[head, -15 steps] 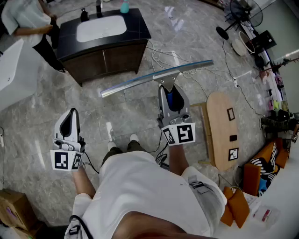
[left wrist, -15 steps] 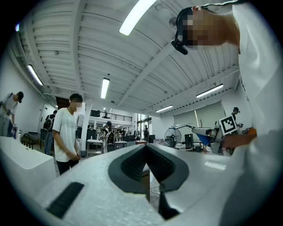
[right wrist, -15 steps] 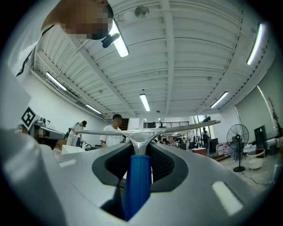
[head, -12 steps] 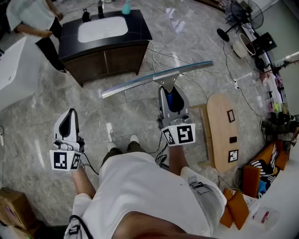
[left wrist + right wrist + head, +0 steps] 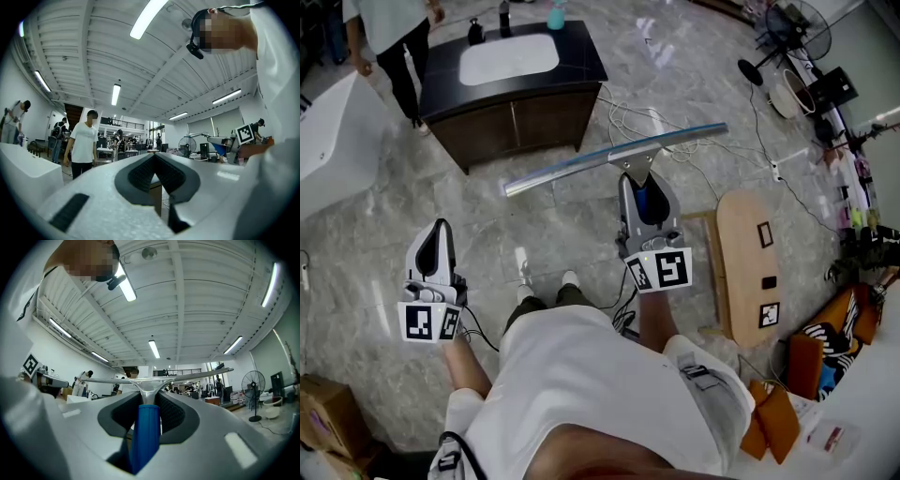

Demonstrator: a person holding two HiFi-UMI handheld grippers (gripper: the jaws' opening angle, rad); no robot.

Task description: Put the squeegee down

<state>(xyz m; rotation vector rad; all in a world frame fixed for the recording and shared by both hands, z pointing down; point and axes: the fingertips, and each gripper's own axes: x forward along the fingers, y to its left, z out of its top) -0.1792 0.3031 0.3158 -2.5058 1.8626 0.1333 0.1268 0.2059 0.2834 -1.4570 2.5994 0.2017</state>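
Note:
The squeegee [image 5: 614,155] has a long silver blade and a blue handle [image 5: 145,437]. My right gripper [image 5: 639,184] is shut on the handle and holds the blade crosswise in the air above the marble floor, in front of the dark vanity [image 5: 511,89]. In the right gripper view the blade [image 5: 154,378] spans the frame above the jaws. My left gripper [image 5: 441,234] hangs at the left, shut and empty, its tips meeting in the left gripper view [image 5: 154,157].
A dark vanity with a white basin [image 5: 508,56] stands ahead. A person [image 5: 389,28] stands beside it at the upper left. A wooden stool [image 5: 755,262] is at the right, cables [image 5: 637,117] lie on the floor, and a white tub [image 5: 328,141] is at the left.
The person by the vanity has stepped further up and left. Both grippers and the squeegee have stayed where they were.

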